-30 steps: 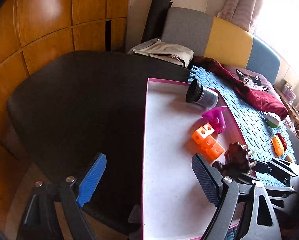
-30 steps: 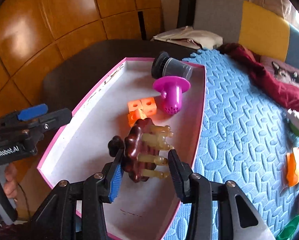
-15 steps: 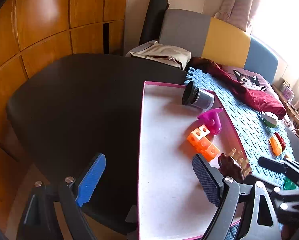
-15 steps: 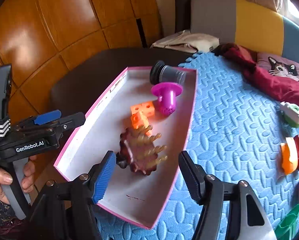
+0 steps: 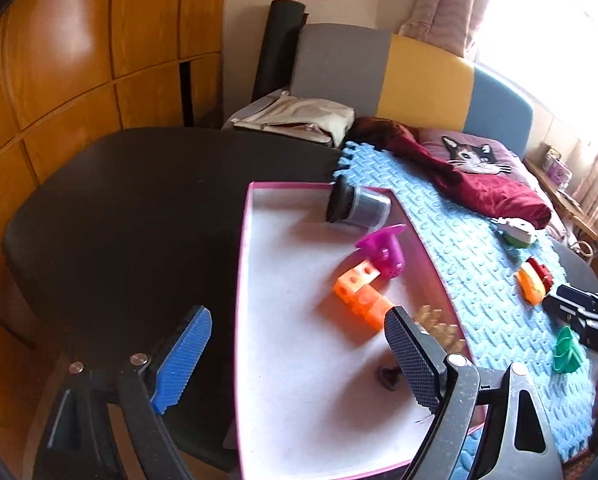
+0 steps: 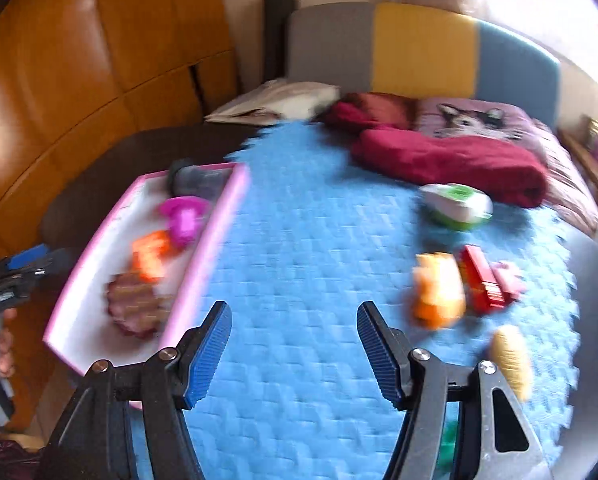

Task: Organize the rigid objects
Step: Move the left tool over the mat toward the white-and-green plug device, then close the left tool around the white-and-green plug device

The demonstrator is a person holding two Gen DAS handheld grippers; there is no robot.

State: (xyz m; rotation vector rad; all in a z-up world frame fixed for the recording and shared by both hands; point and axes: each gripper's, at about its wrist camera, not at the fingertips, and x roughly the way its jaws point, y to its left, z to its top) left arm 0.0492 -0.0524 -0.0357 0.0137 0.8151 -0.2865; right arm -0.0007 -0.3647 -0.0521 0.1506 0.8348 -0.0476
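Observation:
A pink-rimmed white tray (image 5: 255, 200) (image 6: 215, 248) holds a dark jar (image 5: 357, 206), a magenta funnel-shaped toy (image 5: 383, 250), orange blocks (image 5: 359, 294) and a brown comb-like brush (image 6: 137, 306), which the left finger partly hides in the left wrist view. My left gripper (image 5: 295, 358) is open and empty over the tray's near left edge. My right gripper (image 6: 293, 350) is open and empty above the blue foam mat (image 6: 311, 248). Loose on the mat are an orange toy (image 6: 437, 290), a red toy (image 6: 481, 278), a green-white toy (image 6: 457, 204), and a yellow piece (image 6: 511, 356).
A dark round table (image 5: 119, 208) carries tray and mat. A red cloth and cat cushion (image 6: 459, 148) lie at the mat's far end. A beige bag (image 5: 299, 120) sits at the back. A green toy (image 5: 565, 350) lies near the mat's right edge.
My right gripper opened and let go of the brown brush, which now lies in the tray. The right gripper swung right, over the mat. The left gripper barely moved.

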